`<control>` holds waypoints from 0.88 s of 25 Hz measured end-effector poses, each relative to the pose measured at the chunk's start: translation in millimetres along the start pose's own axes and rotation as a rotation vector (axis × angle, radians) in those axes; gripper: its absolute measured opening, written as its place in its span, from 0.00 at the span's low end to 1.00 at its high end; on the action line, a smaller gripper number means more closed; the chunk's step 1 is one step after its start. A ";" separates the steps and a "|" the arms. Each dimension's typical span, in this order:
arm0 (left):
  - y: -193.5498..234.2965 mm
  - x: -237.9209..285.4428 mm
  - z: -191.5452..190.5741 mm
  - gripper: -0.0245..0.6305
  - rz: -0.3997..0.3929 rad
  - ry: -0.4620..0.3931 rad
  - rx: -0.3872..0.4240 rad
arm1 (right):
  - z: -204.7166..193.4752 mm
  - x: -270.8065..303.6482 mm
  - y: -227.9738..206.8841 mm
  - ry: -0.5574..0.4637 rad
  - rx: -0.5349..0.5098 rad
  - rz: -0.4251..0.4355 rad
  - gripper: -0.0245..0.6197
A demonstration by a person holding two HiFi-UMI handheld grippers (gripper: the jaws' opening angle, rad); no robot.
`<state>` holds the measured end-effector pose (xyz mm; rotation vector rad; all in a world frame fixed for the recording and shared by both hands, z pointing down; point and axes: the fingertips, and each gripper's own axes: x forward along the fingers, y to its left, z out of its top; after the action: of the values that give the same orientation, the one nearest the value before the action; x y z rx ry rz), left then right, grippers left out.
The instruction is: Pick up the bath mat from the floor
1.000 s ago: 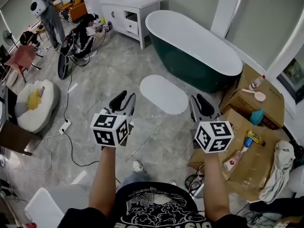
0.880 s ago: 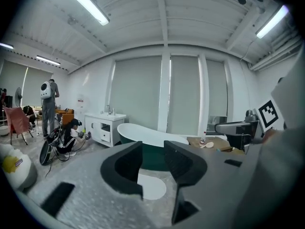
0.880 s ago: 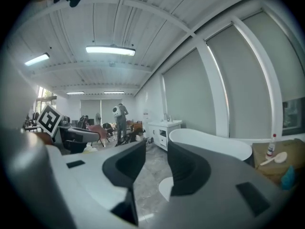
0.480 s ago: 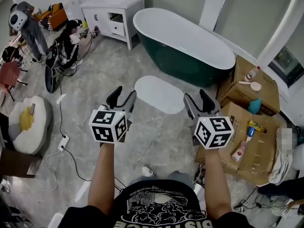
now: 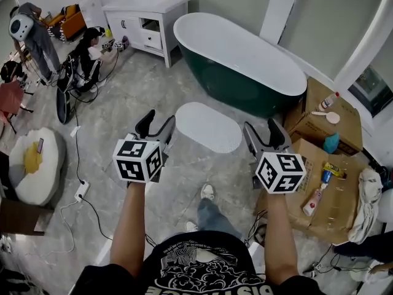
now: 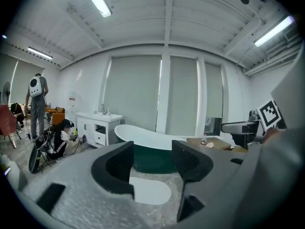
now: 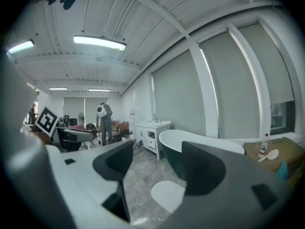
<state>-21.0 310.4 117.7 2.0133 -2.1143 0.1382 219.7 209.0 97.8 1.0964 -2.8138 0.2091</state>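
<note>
Left tongs (image 5: 158, 121) and right tongs (image 5: 262, 128) opening wider than before (both empty); bath mat (image 5: 209, 126) untouched.

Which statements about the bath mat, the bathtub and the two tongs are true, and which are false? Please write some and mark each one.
1. The bath mat lies flat on the floor beside the bathtub. True.
2. The left tongs hold the bath mat. False: they are opening with nothing between them, and the mat lies ahead on the floor.
3. The bathtub is dark green outside and white inside. True.
4. The right tongs are closed on a bottle. False: they are opening and empty.
5. The white vanity cabinet stands to the right of the bathtub in the head view. False: it stands to its left.
</note>
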 end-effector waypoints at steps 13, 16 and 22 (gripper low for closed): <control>45.5 128.8 27.2 0.43 -0.039 0.023 0.051 | 3.3 127.3 -46.4 0.002 0.046 -0.024 0.51; 59.6 171.4 33.8 0.43 -0.045 0.034 0.046 | 6.5 168.8 -65.7 0.017 0.051 -0.027 0.51; 84.3 253.6 57.9 0.43 -0.043 0.041 0.045 | 27.1 242.8 -110.4 0.015 0.055 -0.035 0.51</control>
<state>-120.0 55.7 124.4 2.0611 -2.0596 0.2204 115.5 -37.2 118.6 1.1502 -2.7888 0.2922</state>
